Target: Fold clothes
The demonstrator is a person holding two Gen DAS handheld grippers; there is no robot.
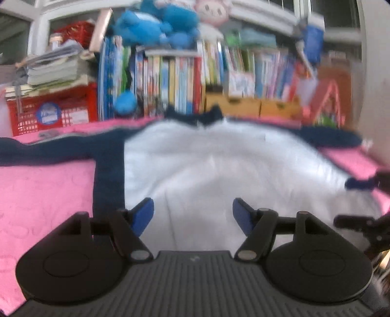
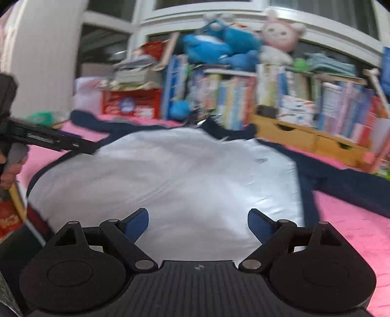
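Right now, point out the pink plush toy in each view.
Left wrist: pink plush toy at the top edge, right of centre.
Right wrist: upper right, above the books.
Shared landmark: the blue plush toy lies just to its left in both.

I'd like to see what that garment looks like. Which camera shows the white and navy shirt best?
The right wrist view: the white and navy shirt lies spread on the pink cover, with collar, small chest mark and one navy sleeve visible. The left wrist view shows the shirt too, with both sleeves stretching outward, but more blurred.
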